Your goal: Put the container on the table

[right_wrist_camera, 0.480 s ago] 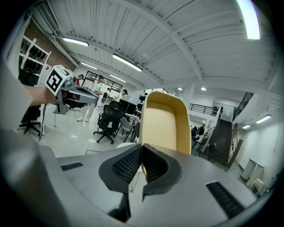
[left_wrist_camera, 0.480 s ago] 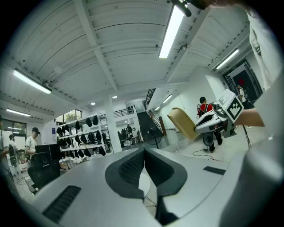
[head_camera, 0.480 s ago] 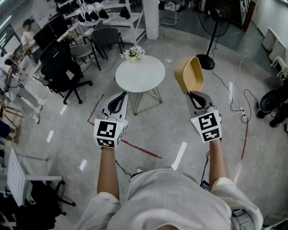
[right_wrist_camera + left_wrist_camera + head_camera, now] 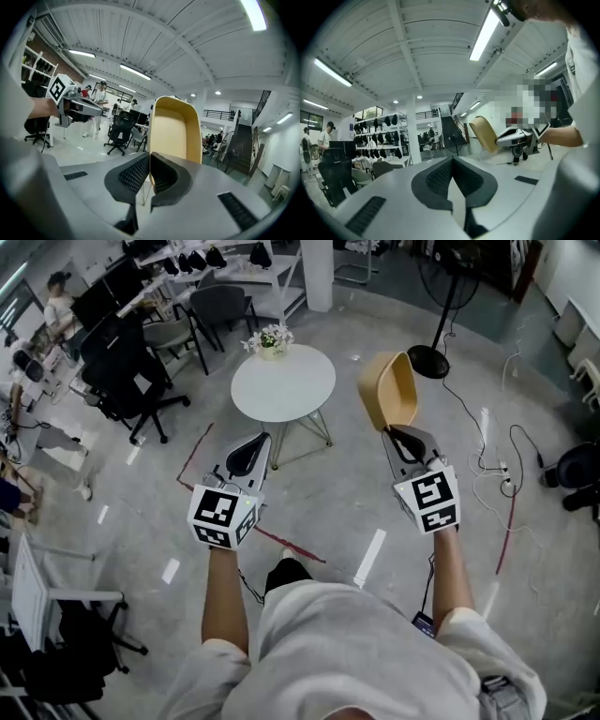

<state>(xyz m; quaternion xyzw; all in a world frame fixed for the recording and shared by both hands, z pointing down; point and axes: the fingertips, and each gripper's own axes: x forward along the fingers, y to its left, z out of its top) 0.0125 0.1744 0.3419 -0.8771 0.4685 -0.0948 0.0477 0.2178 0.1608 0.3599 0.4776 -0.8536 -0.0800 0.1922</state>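
A tan, deep container [image 4: 391,388] hangs in the air, right of the round white table [image 4: 295,390]. My right gripper [image 4: 398,433] is shut on its rim, and its opening faces up and towards me. In the right gripper view the pads pinch the container's [image 4: 176,129] near wall at my right gripper [image 4: 149,158]. My left gripper [image 4: 247,450] is held level in front of the table, shut with nothing in it; its jaws [image 4: 451,160] meet at the tips. The left gripper view shows the container [image 4: 483,134] off to the right.
A pot of flowers [image 4: 268,340] stands at the table's far edge. Office chairs [image 4: 131,371] crowd the left, with shelves and people behind them. A floor fan [image 4: 441,306] stands at the upper right, cables [image 4: 497,474] trail on the floor, and red tape [image 4: 286,545] runs below the grippers.
The whole view has shifted a little as the person steps; a dark shoe now shows below the grippers. Both grippers keep their pose, the container still held.
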